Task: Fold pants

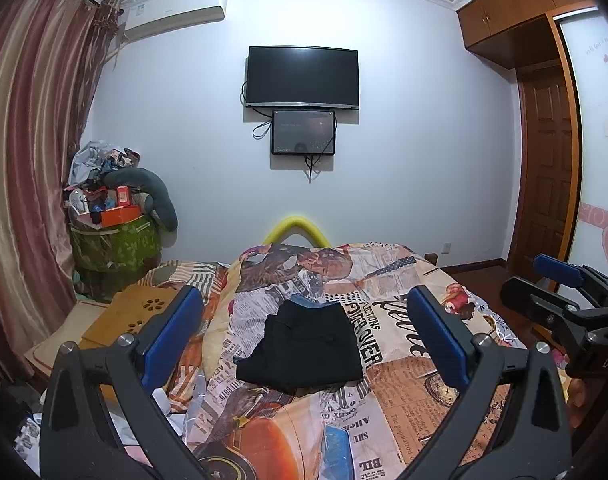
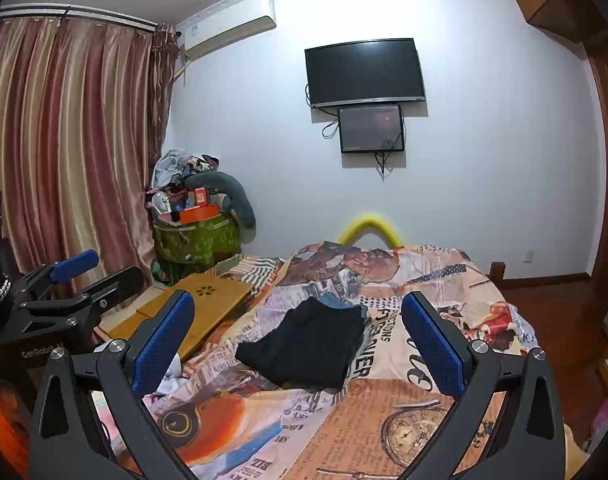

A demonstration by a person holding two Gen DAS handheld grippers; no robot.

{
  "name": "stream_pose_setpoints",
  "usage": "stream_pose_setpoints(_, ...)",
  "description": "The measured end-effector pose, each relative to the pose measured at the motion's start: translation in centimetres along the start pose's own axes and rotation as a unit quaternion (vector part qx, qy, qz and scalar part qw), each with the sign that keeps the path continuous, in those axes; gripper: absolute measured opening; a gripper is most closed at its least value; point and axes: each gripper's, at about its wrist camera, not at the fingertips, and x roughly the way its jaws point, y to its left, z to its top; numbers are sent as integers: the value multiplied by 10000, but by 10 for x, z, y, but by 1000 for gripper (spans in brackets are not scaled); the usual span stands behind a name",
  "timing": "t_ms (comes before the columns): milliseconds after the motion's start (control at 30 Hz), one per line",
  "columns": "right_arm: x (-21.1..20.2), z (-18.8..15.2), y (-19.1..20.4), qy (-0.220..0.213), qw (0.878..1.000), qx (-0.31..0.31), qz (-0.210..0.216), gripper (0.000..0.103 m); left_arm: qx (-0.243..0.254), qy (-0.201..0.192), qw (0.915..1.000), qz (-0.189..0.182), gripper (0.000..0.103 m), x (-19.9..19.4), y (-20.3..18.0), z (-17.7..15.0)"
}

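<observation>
The black pants (image 1: 304, 348) lie folded into a compact rectangle on the printed bedspread (image 1: 404, 380), on top of a blue garment (image 1: 304, 301) that peeks out at the far edge. They also show in the right wrist view (image 2: 308, 346). My left gripper (image 1: 304, 332) is open and empty, held back above the near part of the bed. My right gripper (image 2: 299, 334) is open and empty, also held back from the pants. Each gripper shows in the other's view, the right one (image 1: 552, 280) at the right edge and the left one (image 2: 83, 276) at the left edge.
A wooden lap desk (image 2: 199, 304) lies on the bed left of the pants. A pile of clutter on a green bag (image 1: 111, 216) stands by the curtains (image 1: 31, 160). A TV (image 1: 302, 77) hangs on the far wall. A wardrobe (image 1: 544, 80) and wood floor are at right.
</observation>
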Motion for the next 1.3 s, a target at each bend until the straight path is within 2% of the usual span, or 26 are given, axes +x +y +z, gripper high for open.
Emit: stream_pose_setpoints(1300, -10, 6, -2, -71, 9999, 43, -83, 103, 13, -6, 9999, -151, 103, -1, -9, 3)
